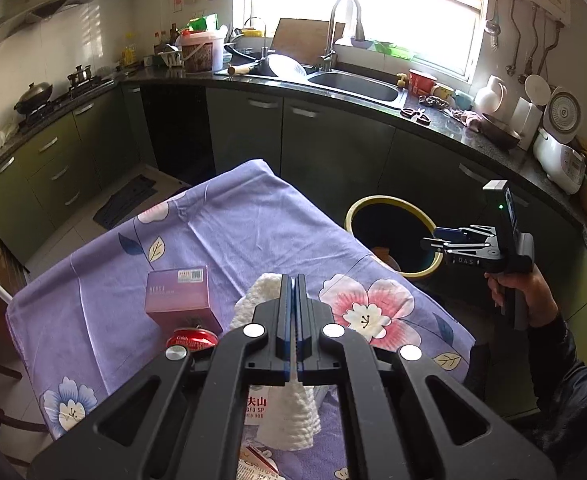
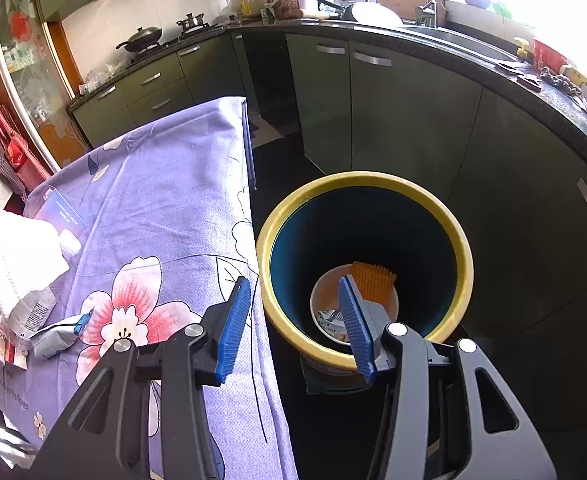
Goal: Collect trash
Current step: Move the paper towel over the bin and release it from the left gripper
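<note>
Currently the left gripper point(image 1: 293, 320) was clamped tight on a white paper towel point(image 1: 289, 412), held above the purple floral tablecloth point(image 1: 221, 232). Near it on the cloth lay a pink box point(image 1: 179, 296) and a red can point(image 1: 191, 342). Beside the cloth's edge, the right gripper point(image 2: 293, 320) hung half open and empty over the yellow-rimmed bin point(image 2: 465, 248), which held a cup point(image 2: 321, 292) and, apparently, an orange brush point(image 2: 373, 280).

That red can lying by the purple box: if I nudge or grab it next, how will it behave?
The red can looks crushed, so it probably won't roll far and is likely light. Its dented metal may slip or buckle further between pads. It sits close against the purple box, so a push could shift the box too.
</note>
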The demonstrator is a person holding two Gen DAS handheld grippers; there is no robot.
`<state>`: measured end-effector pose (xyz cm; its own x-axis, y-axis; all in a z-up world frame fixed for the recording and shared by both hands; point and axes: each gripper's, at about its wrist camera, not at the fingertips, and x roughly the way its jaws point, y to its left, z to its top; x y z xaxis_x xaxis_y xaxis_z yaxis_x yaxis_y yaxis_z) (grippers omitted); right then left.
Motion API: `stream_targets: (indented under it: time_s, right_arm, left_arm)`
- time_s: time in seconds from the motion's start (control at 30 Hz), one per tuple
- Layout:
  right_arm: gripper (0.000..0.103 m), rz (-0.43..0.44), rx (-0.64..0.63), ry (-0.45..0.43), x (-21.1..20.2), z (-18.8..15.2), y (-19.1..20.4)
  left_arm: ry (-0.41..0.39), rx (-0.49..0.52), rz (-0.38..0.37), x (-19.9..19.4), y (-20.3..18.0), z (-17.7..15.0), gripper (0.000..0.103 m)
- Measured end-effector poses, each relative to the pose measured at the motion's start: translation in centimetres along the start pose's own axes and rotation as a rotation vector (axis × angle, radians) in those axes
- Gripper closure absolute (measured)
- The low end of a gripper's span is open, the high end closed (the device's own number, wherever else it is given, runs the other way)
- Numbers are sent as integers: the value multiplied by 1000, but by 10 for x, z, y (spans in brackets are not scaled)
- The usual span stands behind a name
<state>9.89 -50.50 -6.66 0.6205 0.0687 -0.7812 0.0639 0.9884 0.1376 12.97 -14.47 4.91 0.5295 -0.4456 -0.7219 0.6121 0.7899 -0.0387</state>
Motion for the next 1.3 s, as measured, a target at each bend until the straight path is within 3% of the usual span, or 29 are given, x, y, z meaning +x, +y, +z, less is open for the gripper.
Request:
stream_targets:
  time_s: [0.17, 0.57, 0.8, 0.97, 1.07, 1.13, 1.3]
  right_arm:
    - [57, -7, 1, -27, -16, -5, -4]
    - [57, -70, 73, -90, -54, -17, -51]
    - [57, -99, 132, -83, -63, -30, -82]
    - [57, -110, 160, -69, -63, -40, -95]
    - [57, -111, 169, -65, -63, -44, -99]
    - [57, -109, 170, -66, -63, -45, -100]
    - [57, -90, 155, -68, -64, -46, -93]
  left_arm:
    - [5, 41, -24, 10, -18, 18, 102]
    - [30, 191, -180, 74, -97, 89, 102]
    - [38, 245, -226, 146, -148, 131, 101]
    - [102, 232, -248, 212, -171, 132, 101]
    - [147, 219, -232, 243, -177, 121, 88]
    - [158, 224, -219, 250, -179, 114, 64]
    - [113, 233, -215, 226, -174, 108, 62]
